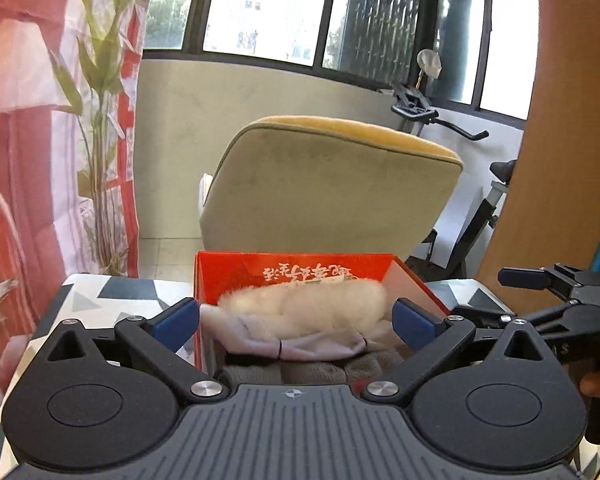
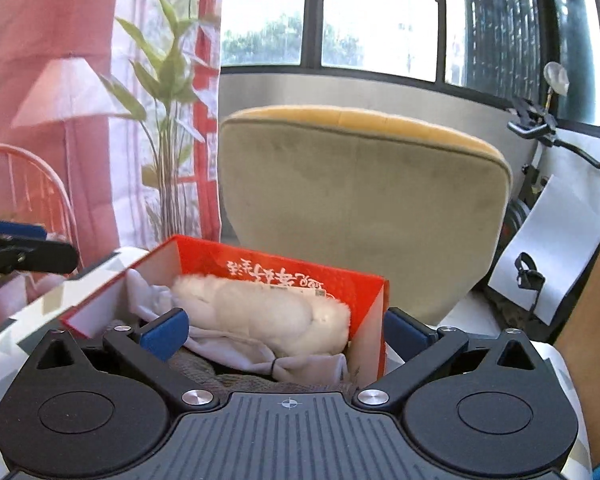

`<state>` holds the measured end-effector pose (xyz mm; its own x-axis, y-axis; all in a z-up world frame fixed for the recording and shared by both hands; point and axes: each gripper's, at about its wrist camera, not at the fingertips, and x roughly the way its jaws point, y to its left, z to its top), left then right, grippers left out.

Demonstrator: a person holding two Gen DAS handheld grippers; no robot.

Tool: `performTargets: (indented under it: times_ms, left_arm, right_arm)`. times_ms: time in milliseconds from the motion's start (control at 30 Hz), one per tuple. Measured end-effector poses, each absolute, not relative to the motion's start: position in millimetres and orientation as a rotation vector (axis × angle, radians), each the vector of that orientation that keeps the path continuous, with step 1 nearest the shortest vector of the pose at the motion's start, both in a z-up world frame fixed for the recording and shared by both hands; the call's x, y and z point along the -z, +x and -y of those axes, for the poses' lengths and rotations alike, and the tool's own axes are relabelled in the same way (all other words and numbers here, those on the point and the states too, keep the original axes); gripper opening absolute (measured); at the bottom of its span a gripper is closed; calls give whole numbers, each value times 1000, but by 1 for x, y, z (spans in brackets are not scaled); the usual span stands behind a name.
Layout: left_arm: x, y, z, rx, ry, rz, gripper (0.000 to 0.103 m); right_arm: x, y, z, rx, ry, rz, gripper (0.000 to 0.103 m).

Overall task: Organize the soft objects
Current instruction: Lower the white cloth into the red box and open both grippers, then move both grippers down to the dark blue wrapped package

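Note:
A red cardboard box [image 1: 292,270] [image 2: 364,284] stands on the patterned table. Inside lies a white fluffy roll [image 1: 308,300] [image 2: 260,312] on top of a pale cloth [image 1: 312,346] [image 2: 300,364] that has a thin black band around it. Brownish knit fabric [image 1: 312,372] shows under them. My left gripper [image 1: 296,322] is open, its blue pads on either side of the box's near end, touching nothing. My right gripper [image 2: 286,332] is open as well: one pad is over the box, the other outside its right wall. Each gripper shows at the edge of the other's view: the right gripper [image 1: 496,296] and the left gripper [image 2: 24,244].
The table [image 1: 112,292] carries a grey-and-white triangle-patterned cover. Behind the box stands an olive chair [image 1: 332,192] with a yellow top. A pink curtain and a tall plant [image 1: 100,120] are at the left, an exercise bike [image 1: 480,200] and a wooden panel [image 1: 560,140] at the right.

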<state>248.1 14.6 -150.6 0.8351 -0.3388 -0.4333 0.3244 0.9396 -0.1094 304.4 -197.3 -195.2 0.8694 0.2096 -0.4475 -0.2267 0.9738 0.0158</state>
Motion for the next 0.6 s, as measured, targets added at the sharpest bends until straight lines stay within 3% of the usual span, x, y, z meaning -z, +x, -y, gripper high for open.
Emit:
performTargets:
  times_ms: [600]
  left_arm:
    - [157, 165, -30, 323, -14, -450, 103]
  right_arm:
    - [178, 204, 201, -196, 81, -445, 103]
